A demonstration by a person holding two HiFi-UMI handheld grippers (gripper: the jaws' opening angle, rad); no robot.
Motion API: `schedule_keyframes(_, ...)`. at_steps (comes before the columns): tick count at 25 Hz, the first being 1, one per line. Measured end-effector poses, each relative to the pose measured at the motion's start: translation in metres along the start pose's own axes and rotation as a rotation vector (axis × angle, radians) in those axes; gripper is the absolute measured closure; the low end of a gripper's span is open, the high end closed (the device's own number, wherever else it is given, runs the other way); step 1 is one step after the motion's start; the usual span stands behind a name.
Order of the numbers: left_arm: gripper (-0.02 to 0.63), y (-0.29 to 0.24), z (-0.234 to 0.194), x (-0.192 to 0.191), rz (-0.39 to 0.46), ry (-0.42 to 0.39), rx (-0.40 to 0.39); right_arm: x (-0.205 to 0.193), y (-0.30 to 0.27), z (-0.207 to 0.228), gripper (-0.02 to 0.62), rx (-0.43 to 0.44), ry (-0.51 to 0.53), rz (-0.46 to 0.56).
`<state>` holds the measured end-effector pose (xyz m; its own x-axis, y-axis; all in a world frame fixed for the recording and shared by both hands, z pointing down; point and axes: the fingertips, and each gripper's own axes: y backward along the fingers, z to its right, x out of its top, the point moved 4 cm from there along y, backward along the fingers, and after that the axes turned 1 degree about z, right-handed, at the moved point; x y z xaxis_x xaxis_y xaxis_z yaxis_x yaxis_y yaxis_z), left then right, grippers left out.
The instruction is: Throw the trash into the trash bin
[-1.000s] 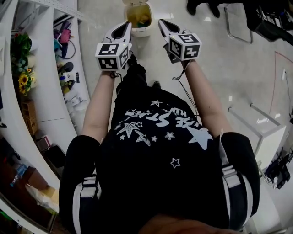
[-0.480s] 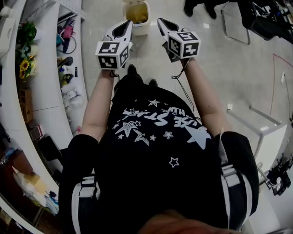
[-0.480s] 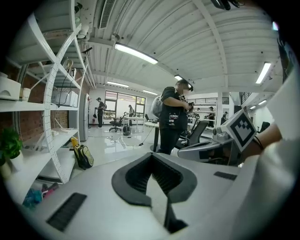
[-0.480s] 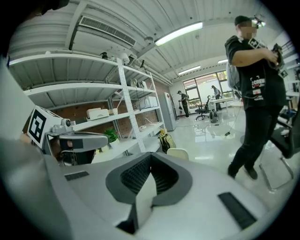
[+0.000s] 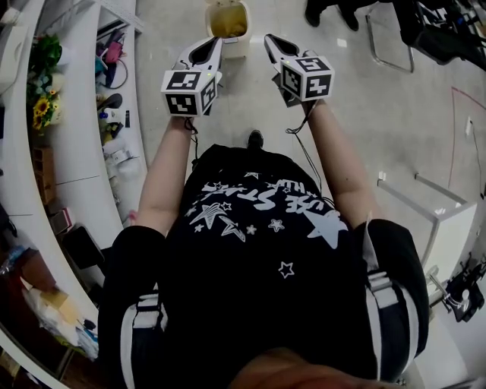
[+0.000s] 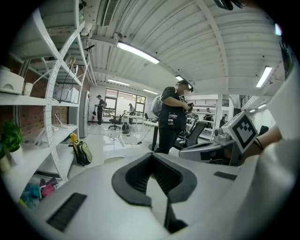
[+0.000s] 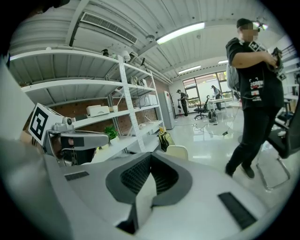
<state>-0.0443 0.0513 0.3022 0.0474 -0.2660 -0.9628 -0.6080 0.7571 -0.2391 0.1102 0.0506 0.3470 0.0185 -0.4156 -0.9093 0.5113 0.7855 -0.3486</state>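
A cream open trash bin with yellowish contents stands on the pale floor straight ahead of me. My left gripper and right gripper are held out side by side at chest height, pointing toward the bin from short of it. Both are shut, tips together, with nothing between the jaws. In the left gripper view the gripper shows closed dark pads. The right gripper view shows the same for its gripper, and the bin's pale lid shows just past its tips. No trash shows in either gripper.
White curved shelving with sunflowers and clutter runs along my left. Another person stands beyond the bin. Chair legs are at the back right and a white table at the right. A backpack leans by the shelves.
The person has stepped forward: a shoe shows under the arms and the shelving has slid back in the picture. Both grippers stay shut and side by side, pointing at the bin.
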Motion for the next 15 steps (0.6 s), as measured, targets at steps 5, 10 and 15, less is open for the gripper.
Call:
schedule_keyframes(5,0.597,0.017,-0.005,0.001,0.007,0.021,-0.035,0.0,0.001,-0.02,0.589,-0.019,0.016,0.008)
schedule_keyframes(10,0.595,0.035,-0.015,-0.001,0.008,0.033,-0.054,-0.003,0.003,-0.043,0.589,-0.041,0.028,0.01)
schedule_keyframes(15,0.597,0.048,-0.02,-0.003,0.011,0.039,-0.067,-0.008,0.005,-0.058,0.589,-0.053,0.041,0.006)
